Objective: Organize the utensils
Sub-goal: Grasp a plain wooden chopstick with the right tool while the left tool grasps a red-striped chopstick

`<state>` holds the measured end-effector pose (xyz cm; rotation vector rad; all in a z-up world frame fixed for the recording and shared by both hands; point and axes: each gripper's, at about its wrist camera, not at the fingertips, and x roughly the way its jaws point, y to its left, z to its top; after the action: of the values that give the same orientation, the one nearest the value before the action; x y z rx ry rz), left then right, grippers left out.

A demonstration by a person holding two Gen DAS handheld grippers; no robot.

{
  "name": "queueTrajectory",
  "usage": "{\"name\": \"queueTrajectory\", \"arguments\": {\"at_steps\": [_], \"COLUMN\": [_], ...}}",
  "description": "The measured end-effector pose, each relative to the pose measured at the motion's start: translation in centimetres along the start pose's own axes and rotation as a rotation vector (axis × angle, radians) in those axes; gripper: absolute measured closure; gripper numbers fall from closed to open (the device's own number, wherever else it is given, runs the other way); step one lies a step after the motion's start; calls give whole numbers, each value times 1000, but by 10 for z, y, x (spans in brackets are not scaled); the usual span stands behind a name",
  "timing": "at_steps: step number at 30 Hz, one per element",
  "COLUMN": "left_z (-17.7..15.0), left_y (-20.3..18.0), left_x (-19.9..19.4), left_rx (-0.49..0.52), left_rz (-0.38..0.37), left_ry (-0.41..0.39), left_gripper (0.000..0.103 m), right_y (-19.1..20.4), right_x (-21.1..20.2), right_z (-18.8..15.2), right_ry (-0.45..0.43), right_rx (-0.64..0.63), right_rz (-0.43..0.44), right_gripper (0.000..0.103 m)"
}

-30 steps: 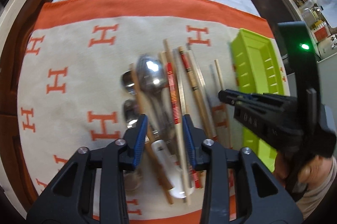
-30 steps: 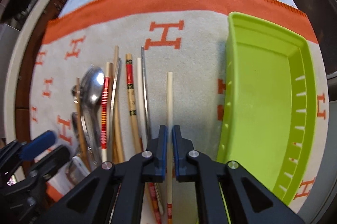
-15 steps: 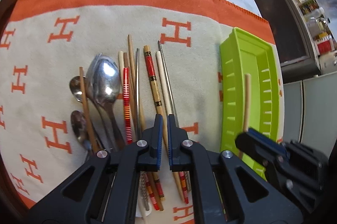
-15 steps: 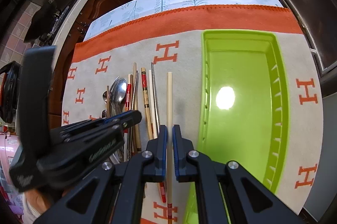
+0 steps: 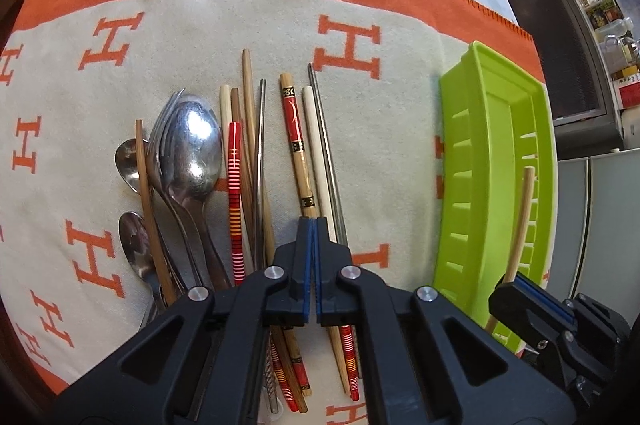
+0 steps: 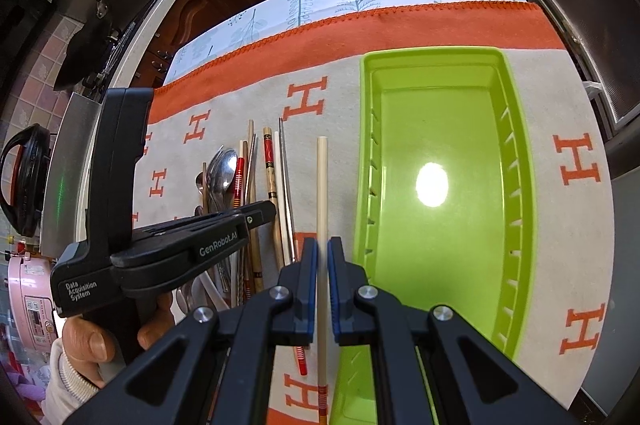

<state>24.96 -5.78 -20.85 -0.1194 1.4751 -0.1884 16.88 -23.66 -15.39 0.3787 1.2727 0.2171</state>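
Note:
A pile of spoons [image 5: 192, 153] and several chopsticks [image 5: 296, 145] lies on the cream and orange cloth [image 5: 200, 25]. My left gripper [image 5: 312, 233] hovers over the chopsticks with its blue pads together; I see nothing between them. From the right wrist view it [image 6: 262, 215] reaches in from the left. My right gripper [image 6: 322, 257] is shut on a plain cream chopstick [image 6: 322, 185], held just left of the empty lime-green tray [image 6: 440, 245]. The left wrist view shows that chopstick [image 5: 524, 209] slanting over the tray [image 5: 472, 185], gripped by my right gripper [image 5: 520, 289].
A person's hand [image 6: 88, 341] holds the left gripper's handle. A black kettle [image 6: 24, 181] and a pink appliance [image 6: 32, 297] stand off the table at the left. A dark appliance [image 5: 560, 57] sits beyond the tray. Bare cloth lies right of the tray [image 6: 576, 185].
My left gripper went from open over the spoons to shut and shifted right over the chopsticks. My right gripper rose with the cream chopstick and moved toward the tray.

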Motion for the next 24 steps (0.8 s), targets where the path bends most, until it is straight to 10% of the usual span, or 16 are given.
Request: {"name": "queueTrajectory", "arguments": {"at_steps": [11, 24], "left_z": [0, -20], "left_y": [-9, -62], "left_x": [6, 18], "left_rx": [21, 116], "left_rz": [94, 223], "left_ry": [15, -16], "left_gripper": [90, 98], "right_y": [-5, -22], "right_x": [-2, -6], "right_z": [-3, -10], "right_ry": [-5, -7], "right_rx": [9, 30], "right_rz": [11, 19], "right_gripper": [98, 98]}}
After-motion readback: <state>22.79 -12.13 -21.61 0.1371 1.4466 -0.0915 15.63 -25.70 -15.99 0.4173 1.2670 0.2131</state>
